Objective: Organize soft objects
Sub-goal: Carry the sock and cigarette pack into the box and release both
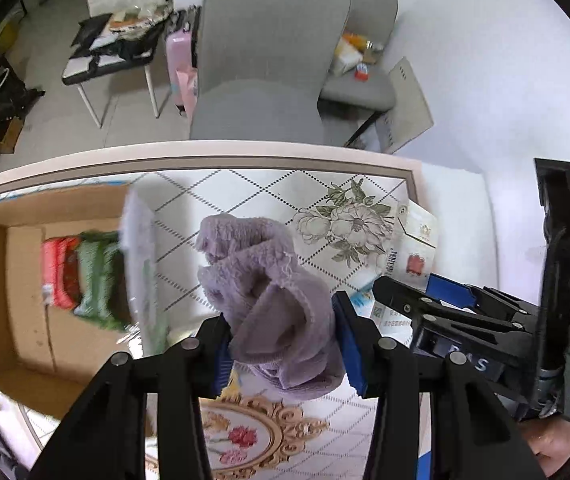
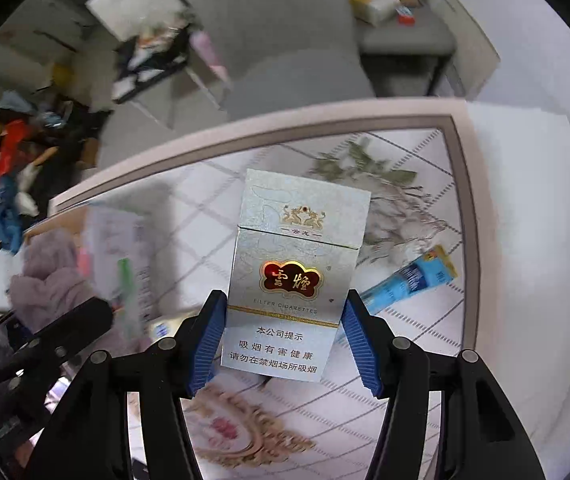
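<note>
The left gripper (image 1: 285,344) is clenched on a bunched purple fleece cloth (image 1: 269,300), which hangs between its blue pads above the patterned worktop (image 1: 245,196), just to the right of the cardboard box (image 1: 1,280). The right gripper (image 2: 285,344) grasps a pale cigarette pack (image 2: 289,280) by its two long sides, upright, and lifted clear of the worktop. In the left wrist view this pack shows well to the right of the box, on the far side of the cloth.

Judged from how things lie, the sorting is partly done. Inside the box, against its right-hand wall, a red folded cloth (image 1: 61,272) and a green folded cloth (image 1: 99,280) lie side by side, so two soft pieces seem already stowed. The purple cloth is in hand but not yet in the box; it looks like the next to go there. The pack is stiff, not soft, so it probably belongs elsewhere than the box.

Still lying on the worktop, far to the right of the box, is a blue wrapped packet (image 2: 409,280), blurred, whether soft I cannot tell. At the box's right wall stands a whitish, blurred packet (image 1: 139,264), unclear in kind. Beyond the box and the worktop's far edge stand two grey chairs (image 1: 269,64).
</note>
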Available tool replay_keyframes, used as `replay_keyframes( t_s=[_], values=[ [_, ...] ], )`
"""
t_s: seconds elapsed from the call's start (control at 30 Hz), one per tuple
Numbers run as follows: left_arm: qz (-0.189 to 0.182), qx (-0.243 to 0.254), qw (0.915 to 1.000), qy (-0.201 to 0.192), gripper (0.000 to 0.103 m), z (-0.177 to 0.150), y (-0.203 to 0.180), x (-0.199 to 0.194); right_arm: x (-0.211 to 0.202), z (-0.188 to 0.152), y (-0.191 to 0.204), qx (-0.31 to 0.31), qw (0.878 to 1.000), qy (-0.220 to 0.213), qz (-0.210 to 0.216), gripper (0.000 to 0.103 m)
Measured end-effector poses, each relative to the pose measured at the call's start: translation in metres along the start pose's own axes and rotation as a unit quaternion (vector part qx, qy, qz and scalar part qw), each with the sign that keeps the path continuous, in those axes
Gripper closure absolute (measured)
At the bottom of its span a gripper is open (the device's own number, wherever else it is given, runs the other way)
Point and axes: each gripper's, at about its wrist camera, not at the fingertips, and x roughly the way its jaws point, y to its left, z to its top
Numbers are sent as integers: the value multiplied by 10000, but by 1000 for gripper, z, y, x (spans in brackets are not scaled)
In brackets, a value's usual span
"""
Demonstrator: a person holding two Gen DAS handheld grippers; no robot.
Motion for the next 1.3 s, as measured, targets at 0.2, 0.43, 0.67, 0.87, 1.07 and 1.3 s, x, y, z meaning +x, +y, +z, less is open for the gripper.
replay_keyframes(
  t_s=[0.2,0.43,0.67,0.87,1.07,1.3],
  values=[
    [120,-188,9995,-206,62,-29,54,-43,-42,-51,88,-615,9968,-96,495,42],
    [443,-792,9954,-311,61,-53,163,-86,-19,-86,189,-953,9927,115,735,42],
    [779,-799,9936,-159,61,-39,247,-85,24,-95,264,-958,9937,331,474,42],
    [923,-600,9937,217,61,-5,297,-46,72,-88,300,-846,9949,527,143,42],
    [964,-521,9912,737,61,25,331,8,125,-86,313,-776,9931,860,-153,42],
    [987,-409,9886,1057,61,44,345,44,171,-86,306,-594,9907,1183,-312,42]
  ],
)
